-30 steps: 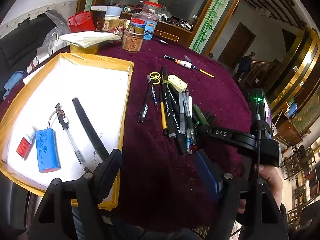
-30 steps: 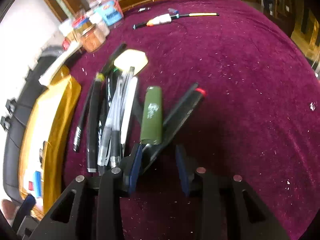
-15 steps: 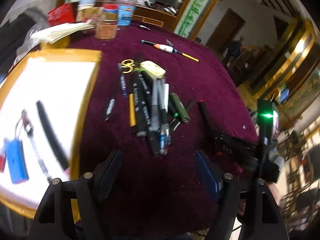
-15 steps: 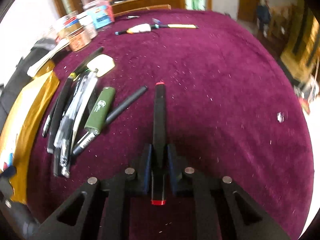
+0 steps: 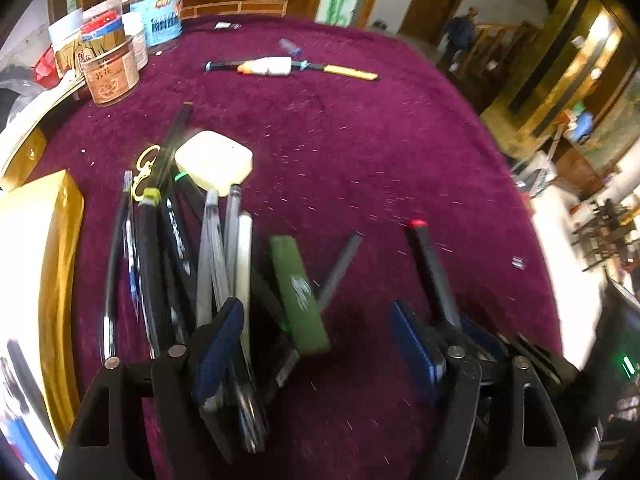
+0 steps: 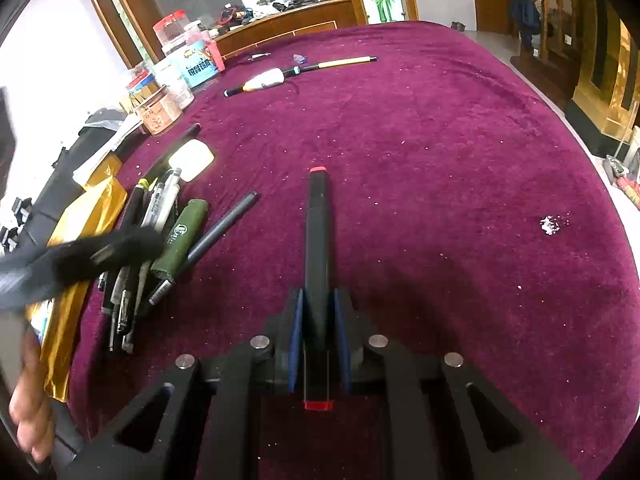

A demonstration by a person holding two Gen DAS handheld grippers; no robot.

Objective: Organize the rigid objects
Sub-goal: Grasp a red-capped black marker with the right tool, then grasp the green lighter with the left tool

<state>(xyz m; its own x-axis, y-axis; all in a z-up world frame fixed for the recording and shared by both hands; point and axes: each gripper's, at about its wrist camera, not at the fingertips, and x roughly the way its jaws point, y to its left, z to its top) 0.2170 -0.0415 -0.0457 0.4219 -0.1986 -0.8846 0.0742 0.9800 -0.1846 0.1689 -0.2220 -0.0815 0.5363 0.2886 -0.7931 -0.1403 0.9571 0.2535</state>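
My right gripper (image 6: 318, 320) is shut on a black marker with red ends (image 6: 317, 240), held above the purple cloth; the marker also shows in the left wrist view (image 5: 430, 268). My left gripper (image 5: 316, 340) is open, low over a pile of pens (image 5: 188, 256), with a green lighter (image 5: 300, 292) and a grey pen (image 5: 340, 268) between its fingers. The pile (image 6: 148, 232), the lighter (image 6: 182, 236) and the grey pen (image 6: 224, 228) lie left of the right gripper, partly behind the blurred left gripper (image 6: 72, 264). A pale yellow block (image 5: 214, 164) tops the pile.
A gold-rimmed white tray (image 5: 56, 248) lies at the left. Jars and tins (image 5: 112, 68) stand at the back left. A long brush-like tool (image 5: 288, 67) lies further back. The table's right edge (image 6: 612, 184) drops to the floor.
My right gripper closed on the black marker and lifted it out of the pile to the right. My left gripper swung from the tray towards the pens and came down close over them.
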